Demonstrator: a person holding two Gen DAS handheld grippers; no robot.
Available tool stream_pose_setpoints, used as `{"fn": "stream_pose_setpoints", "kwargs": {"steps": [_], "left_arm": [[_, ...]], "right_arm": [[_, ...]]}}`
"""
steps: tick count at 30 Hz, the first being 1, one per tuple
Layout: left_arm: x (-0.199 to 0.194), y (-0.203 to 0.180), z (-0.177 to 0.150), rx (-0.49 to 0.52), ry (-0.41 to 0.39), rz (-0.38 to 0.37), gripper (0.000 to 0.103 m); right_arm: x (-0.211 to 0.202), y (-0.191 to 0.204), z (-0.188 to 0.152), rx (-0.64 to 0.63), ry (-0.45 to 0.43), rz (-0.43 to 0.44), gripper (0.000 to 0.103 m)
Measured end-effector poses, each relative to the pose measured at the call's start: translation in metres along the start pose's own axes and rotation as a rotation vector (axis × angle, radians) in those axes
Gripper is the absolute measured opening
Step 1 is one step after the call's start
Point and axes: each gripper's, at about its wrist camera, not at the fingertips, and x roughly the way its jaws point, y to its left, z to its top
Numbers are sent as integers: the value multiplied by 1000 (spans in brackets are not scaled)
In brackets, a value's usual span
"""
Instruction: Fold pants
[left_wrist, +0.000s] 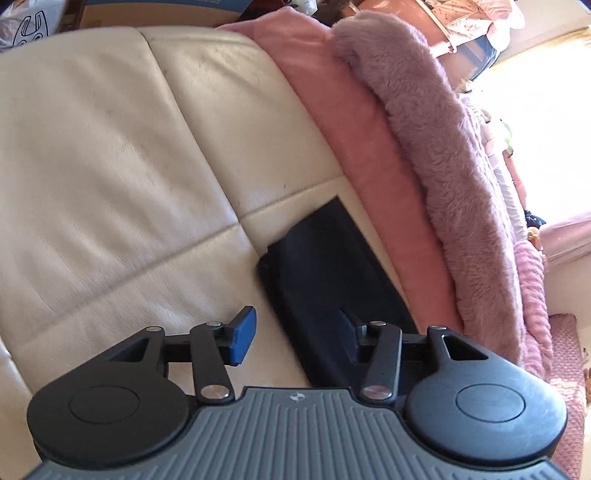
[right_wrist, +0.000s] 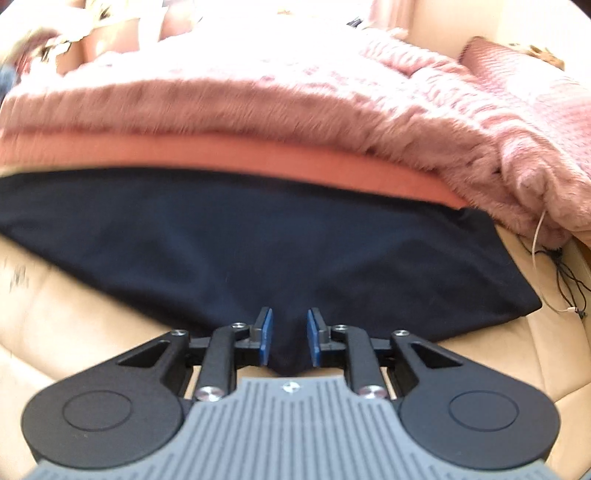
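Dark navy pants (left_wrist: 328, 273) lie flat on a cream leather sofa (left_wrist: 110, 166), their far edge against pink blankets. In the left wrist view my left gripper (left_wrist: 299, 334) is open wide; its left blue pad is over bare leather and its right finger is over the pants' end. In the right wrist view the pants (right_wrist: 258, 240) spread wide across the seat. My right gripper (right_wrist: 289, 339) straddles a fold of the pants' near edge, with the cloth between the two blue pads and a small gap showing on each side.
A pink fleece (left_wrist: 332, 110) and a fluffy mauve blanket (left_wrist: 443, 147) are heaped along the sofa's back. The mauve blanket (right_wrist: 295, 110) fills the far side in the right wrist view. Thin cords (right_wrist: 554, 266) lie at the right by the pants' corner.
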Motion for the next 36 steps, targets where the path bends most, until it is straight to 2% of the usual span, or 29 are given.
{"fn": "stream_pose_setpoints", "kwargs": {"steps": [4,7,9,15,20,21,27,31,36], "left_arm": [[5,-11,-12,38,-89,29,55],[9,-20,-14,71,-132,85,31],[13,-27,-15,117,-148,124,3],[3,-27,-12,106,-196,124,3],[-15,-30,8,147,-229,140,3],[-18,-30,12,158,-234,144,3],[-43,-49,24,221,-282,116,2],[-65,-91,8,355,-328,67,2],[-86,-167,-46,629,-388,-8,2]], "right_arm": [[6,-3,6,53,-23,2,14],[16,-7,5,104,-11,7,14],[23,-9,2,145,2,10,14],[43,-10,-3,231,9,45,13],[51,12,-12,176,51,139,12],[53,18,-16,159,75,146,12],[49,48,-23,126,85,152,12],[46,49,-21,121,91,164,12],[28,42,-17,175,33,201,13]]}}
